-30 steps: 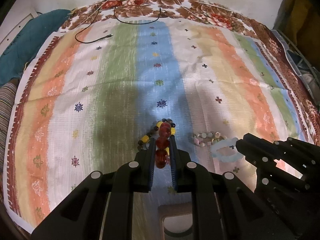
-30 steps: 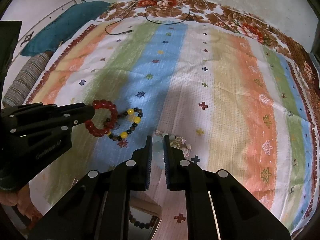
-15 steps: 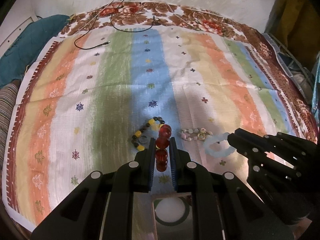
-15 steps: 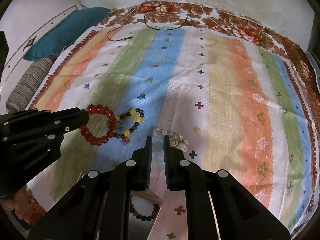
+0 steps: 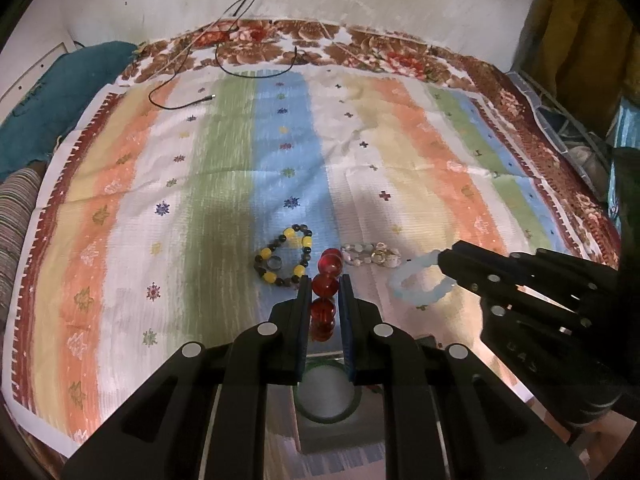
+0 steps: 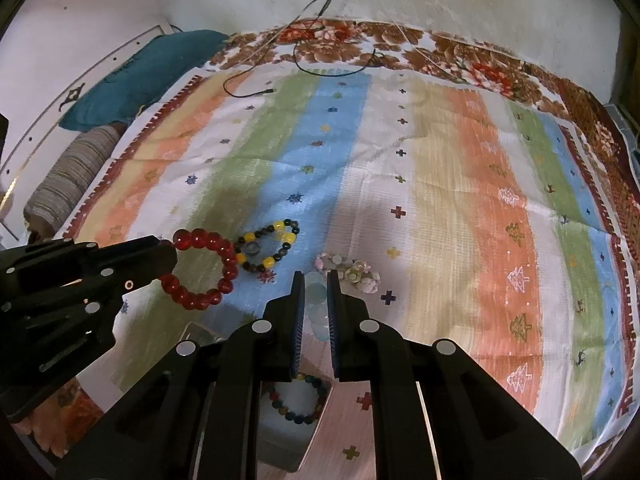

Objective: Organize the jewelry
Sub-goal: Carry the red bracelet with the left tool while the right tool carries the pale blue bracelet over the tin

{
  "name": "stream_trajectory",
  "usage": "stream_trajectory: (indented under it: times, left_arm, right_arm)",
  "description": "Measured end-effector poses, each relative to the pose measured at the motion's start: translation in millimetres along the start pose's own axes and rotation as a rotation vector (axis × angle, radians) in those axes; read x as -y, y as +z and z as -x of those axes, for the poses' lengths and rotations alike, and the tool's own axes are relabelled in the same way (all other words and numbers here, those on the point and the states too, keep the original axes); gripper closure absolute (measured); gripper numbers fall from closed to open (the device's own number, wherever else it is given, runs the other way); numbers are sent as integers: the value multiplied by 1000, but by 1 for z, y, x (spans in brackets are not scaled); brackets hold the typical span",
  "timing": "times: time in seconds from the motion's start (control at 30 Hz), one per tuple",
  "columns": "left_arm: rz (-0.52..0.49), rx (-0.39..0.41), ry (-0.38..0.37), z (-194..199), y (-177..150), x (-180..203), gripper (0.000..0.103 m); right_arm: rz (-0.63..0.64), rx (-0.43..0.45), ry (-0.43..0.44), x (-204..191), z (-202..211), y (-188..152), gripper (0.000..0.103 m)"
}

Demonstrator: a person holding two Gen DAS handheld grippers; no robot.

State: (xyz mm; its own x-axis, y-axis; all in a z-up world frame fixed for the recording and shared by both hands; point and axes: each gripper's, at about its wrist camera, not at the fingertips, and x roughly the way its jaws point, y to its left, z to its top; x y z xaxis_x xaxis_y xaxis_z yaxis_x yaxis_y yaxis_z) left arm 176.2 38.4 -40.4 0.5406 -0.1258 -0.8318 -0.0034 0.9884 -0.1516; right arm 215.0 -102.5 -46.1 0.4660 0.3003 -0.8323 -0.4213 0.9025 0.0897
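- Red bead bracelet (image 5: 325,294) is clenched between the jaws of the left gripper (image 5: 325,280), low in the centre of the left wrist view.
- Pale blue bracelet (image 6: 317,300) is grasped by the right gripper (image 6: 316,280).
- Yellow-and-dark bead bracelet (image 5: 285,255) and shell bracelet (image 5: 372,254) lie on the striped bedspread (image 5: 420,160), just beside each other.

Four bracelets are visible: one red bead bracelet (image 6: 204,268), one pale blue bracelet (image 5: 420,284), one yellow and dark bead bracelet (image 5: 284,256) and one shell bracelet (image 5: 372,254). Two grippers show, the left gripper (image 5: 325,296) and the right gripper (image 6: 316,292). At 11 o'clock lies one black cable (image 5: 180,100).
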Motion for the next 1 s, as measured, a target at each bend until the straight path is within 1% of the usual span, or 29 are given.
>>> stream_trajectory:
  times: [0.3, 0.47, 0.73, 1.0]
  left_arm:
    - [22, 33, -22, 20, -17, 5, 90]
    - [-17, 40, 1, 25, -24, 11, 90]
    - [-39, 59, 8, 35, -36, 18, 90]
    - [-33, 71, 1, 42, -44, 22, 90]
  right_arm:
    - [32, 27, 9, -12, 19, -12, 91]
    - [33, 57, 5, -15, 31, -18, 91]
    - [41, 51, 24, -18, 36, -31, 91]
    - [55, 47, 43, -21, 41, -42, 91]
